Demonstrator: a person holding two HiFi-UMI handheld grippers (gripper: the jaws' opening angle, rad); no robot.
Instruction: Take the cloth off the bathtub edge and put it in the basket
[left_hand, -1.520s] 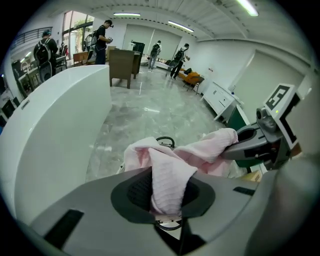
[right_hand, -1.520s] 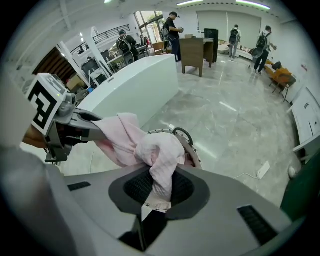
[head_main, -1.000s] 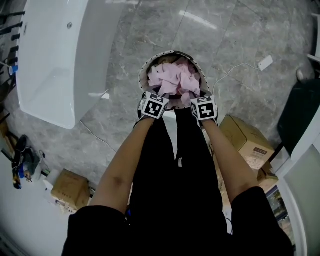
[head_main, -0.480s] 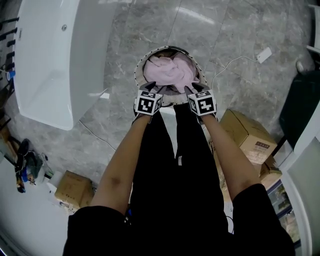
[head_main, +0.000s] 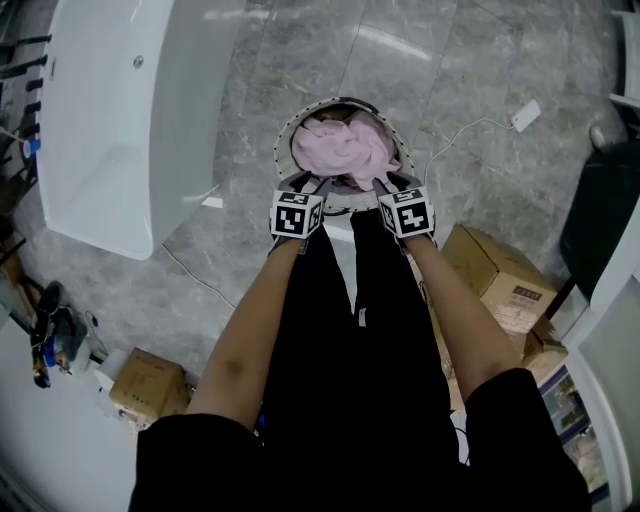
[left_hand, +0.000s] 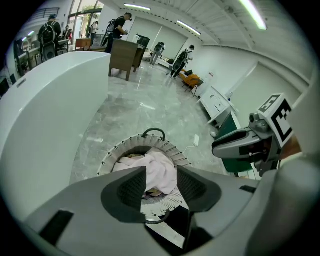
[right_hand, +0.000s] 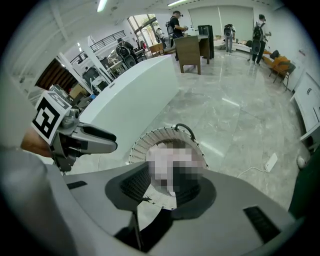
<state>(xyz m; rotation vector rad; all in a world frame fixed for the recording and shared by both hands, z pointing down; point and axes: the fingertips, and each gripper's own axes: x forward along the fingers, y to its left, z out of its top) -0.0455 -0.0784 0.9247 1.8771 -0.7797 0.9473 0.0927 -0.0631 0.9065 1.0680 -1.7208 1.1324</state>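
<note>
Pink cloth (head_main: 345, 150) lies bunched in the round white basket (head_main: 284, 140), with both grippers held wide open at its near rim.

The basket stands on the grey marble floor (head_main: 460, 70), right of the white bathtub (head_main: 110, 110) and well apart from it. The cloth fills most of the basket's inside, and a dark handle arches over the far rim. The left gripper (head_main: 310, 186) and the right gripper (head_main: 388, 186) sit side by side over the near rim, pointing into the basket. In each gripper's own view the jaws are spread wide with nothing pressed between the pads, and the cloth shows beyond them, down in the basket. A cardboard box (head_main: 495, 275) sits on the floor to the near right, and a white cable runs across the floor further right.
</note>
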